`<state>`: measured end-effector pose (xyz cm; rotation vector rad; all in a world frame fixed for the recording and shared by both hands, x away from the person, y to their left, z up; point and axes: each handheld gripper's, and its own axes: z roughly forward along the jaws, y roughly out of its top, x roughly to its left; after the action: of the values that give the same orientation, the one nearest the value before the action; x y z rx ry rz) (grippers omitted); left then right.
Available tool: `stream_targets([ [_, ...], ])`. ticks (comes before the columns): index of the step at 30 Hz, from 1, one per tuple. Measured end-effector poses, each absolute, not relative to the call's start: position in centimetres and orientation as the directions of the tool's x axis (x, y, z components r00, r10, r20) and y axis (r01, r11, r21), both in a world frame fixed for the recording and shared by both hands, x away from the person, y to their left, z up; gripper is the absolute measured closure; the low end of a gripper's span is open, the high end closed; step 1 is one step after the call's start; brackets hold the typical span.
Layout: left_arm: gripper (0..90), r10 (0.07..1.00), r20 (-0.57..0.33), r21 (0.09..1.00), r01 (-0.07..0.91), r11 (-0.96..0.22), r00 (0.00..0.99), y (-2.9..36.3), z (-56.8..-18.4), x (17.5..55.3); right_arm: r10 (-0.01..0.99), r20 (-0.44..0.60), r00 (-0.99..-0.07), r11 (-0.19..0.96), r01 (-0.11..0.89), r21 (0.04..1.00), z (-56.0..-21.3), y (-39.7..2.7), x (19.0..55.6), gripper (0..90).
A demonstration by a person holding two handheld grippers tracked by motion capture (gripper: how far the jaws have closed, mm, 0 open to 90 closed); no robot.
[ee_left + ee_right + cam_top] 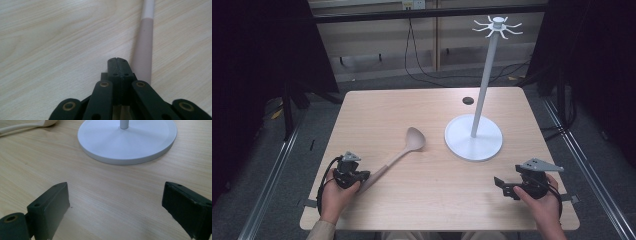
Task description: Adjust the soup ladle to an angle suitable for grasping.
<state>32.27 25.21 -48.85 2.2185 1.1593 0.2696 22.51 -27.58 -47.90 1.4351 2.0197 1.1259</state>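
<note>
where the left gripper (364, 175) rests near the front left corner of the table (402, 102), its jaws are pressed fully together with nothing between them. in the left gripper view the closed tips (117, 61) sit just beside the handle of the spoon (144, 45), which runs past them on one side; whether they touch it cannot be told. the jaws have not caught the handle.

the spoon (399, 152) is a pale beige one lying flat on the wood, its bowl toward the middle of the table and its handle slanting down toward the left gripper. the bowl lies near the round white base of the hook stand (473, 137) but apart from it, with bare wood between them.

the hook stand has a thin white pole rising from that base to a ring of small hooks at the top, and it stands right of centre. a small dark hole (468, 100) marks the tabletop behind it, toward the far edge.

the right gripper (502, 186) is held near the front right corner, well apart from the spoon. its jaws stand wide apart over bare wood with nothing between them, and in the right gripper view the stand's base (127, 138) lies ahead of them with the spoon's bowl (48, 123) off at the upper left.
</note>
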Motion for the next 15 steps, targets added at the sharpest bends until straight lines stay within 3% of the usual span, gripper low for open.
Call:
stream_targets([
  [15,90.0,0.788,-0.115,0.606,0.671,-0.426,0.604,24.44,-48.95,32.87,0.918,0.115,-0.381,0.139,0.577,0.805,-47.86,-27.55,22.44,7.1],
])
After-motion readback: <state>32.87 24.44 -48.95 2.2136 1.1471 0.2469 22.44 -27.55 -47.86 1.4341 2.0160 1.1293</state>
